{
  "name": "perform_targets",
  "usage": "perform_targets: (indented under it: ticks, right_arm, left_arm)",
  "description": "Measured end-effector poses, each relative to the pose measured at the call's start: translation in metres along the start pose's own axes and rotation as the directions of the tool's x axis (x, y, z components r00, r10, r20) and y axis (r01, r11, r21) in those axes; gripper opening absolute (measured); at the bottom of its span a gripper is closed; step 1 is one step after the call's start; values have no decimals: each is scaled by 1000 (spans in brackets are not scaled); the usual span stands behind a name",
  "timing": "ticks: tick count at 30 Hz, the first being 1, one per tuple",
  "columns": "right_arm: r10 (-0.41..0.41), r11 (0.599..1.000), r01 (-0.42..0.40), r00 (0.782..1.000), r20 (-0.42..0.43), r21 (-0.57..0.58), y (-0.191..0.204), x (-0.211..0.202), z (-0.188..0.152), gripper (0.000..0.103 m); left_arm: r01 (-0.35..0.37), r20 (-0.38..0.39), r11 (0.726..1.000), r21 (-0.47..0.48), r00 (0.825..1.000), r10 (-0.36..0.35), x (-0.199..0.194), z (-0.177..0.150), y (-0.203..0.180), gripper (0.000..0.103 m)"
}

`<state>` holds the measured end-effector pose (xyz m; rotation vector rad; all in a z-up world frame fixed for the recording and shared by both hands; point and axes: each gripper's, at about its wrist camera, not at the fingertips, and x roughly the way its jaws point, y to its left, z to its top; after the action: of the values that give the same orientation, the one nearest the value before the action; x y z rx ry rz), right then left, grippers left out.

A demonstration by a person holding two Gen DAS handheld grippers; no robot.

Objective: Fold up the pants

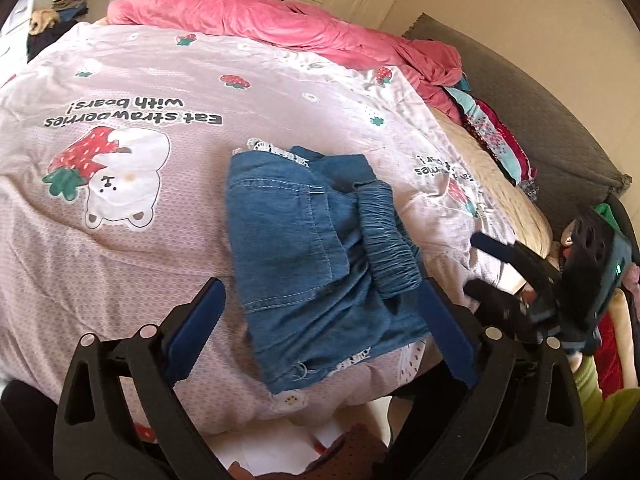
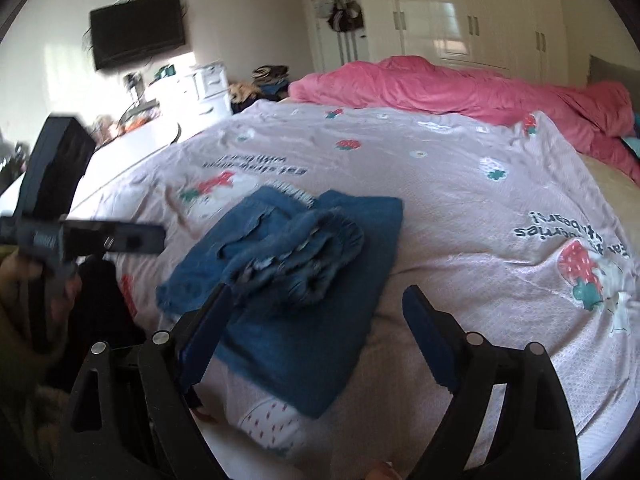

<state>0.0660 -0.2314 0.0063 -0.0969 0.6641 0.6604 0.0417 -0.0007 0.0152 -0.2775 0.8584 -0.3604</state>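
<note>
Small blue denim pants (image 1: 304, 256) lie folded into a compact stack on the pink strawberry-print bedspread (image 1: 120, 240), with the gathered elastic waistband (image 1: 388, 240) on top at the right. My left gripper (image 1: 320, 286) hovers over the near part of the stack, open, its blue pads wide apart on either side of the cloth and not pressing it. To its right is my right gripper (image 1: 480, 266), off the pants' edge. In the right wrist view the pants (image 2: 320, 320) sit just ahead of the right gripper (image 2: 318, 294), which is open and holds nothing.
A crumpled pink quilt (image 1: 260, 20) lies along the far side of the bed. Colourful clothes (image 1: 492, 136) are piled against the grey headboard (image 1: 540, 100). Beyond the bed are white wardrobes (image 2: 480, 20), a wall television (image 2: 138, 30) and white drawers (image 2: 208, 84).
</note>
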Motion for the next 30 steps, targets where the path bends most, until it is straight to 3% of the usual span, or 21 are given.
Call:
perform_targets:
  ticks: [13,15,17,18,19,22,30]
  right_arm:
    - [130,973,-141,989,-70,-183,66,13,-3,83]
    - [144,963,-159,986,-82,-216,78,16,-1,82]
    - [151,954,-171,984,-99,-247,88,21,2,77]
    - [154,947,-178,982,-108,-267,92,25,4,75]
    - [154,937,-182,981,-115,-299,99,28,5,71]
    - [124,905,-168,983,-134,-392,118,39,8,62]
    - [35,822,-136,981,-188,-553,143,78,5,47]
  left_arm:
    - [-101,-20,994,-53,995,100,17,21,39,91]
    - [-73,-34,996,-53,997,71,24,26,43,81]
    - [-53,-50,998,-43,997,51,33,31,42,62]
    - [-38,-60,999,-32,998,36,38,35,41,59]
    - [-28,-68,999,-24,997,27,43,39,39,55]
    - [-26,-92,1000,-9,995,25,61,50,37,54]
    - [-12,-120,1000,-27,993,8,82,53,44,54]
